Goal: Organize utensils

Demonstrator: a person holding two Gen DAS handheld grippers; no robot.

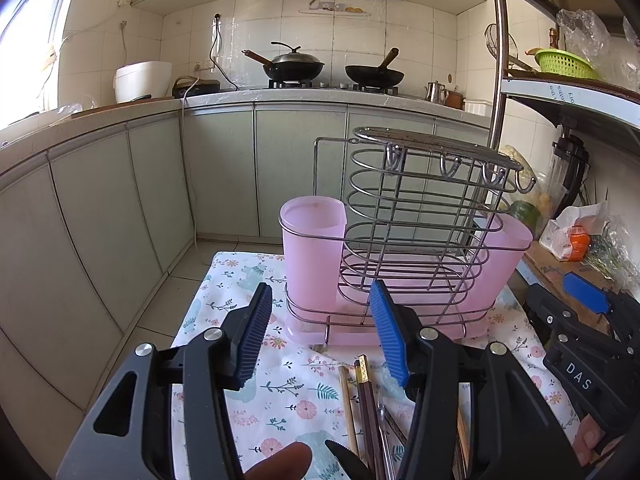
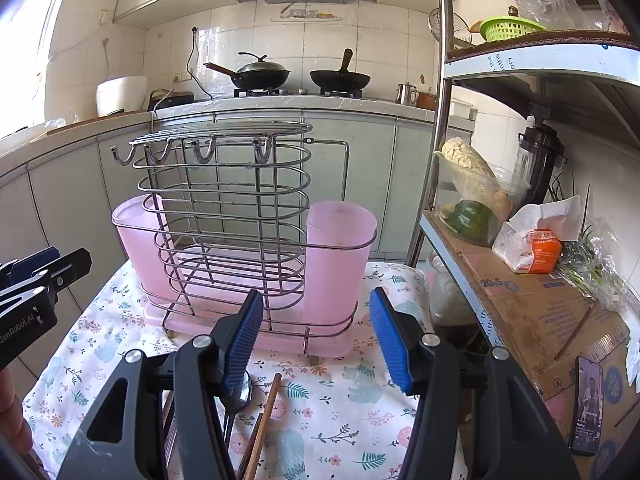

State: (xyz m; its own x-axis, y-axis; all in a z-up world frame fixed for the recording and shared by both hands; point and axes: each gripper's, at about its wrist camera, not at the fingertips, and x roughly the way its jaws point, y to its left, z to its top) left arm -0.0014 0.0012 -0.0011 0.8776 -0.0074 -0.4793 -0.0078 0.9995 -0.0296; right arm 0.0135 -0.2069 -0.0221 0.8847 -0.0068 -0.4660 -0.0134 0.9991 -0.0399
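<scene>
Hovering with fingers released, both the left gripper (image 1: pixel 320 332) and right gripper (image 2: pixel 316 338) must next pick chopsticks (image 1: pixel 366 400) for the pink holder (image 1: pixel 314 248).

Pink cups (image 2: pixel 340 256) in a silver wire rack (image 2: pixel 224 208) on floral white cloth (image 2: pixel 340 420).

A wire rack (image 2: pixel 224 216) stands on a tray (image 2: pixel 280 342) on the cloth-covered table (image 2: pixel 348 420), with one cup (image 2: pixel 338 260) at its right end and another (image 1: pixel 312 256) at its left. Chopsticks (image 1: pixel 362 400) and a spoon (image 2: pixel 238 394) lie on the cloth before the rack. Behind runs a counter (image 2: pixel 280 104) bearing two woks (image 2: pixel 264 74); shelves (image 2: pixel 532 312) stand to the right.
</scene>
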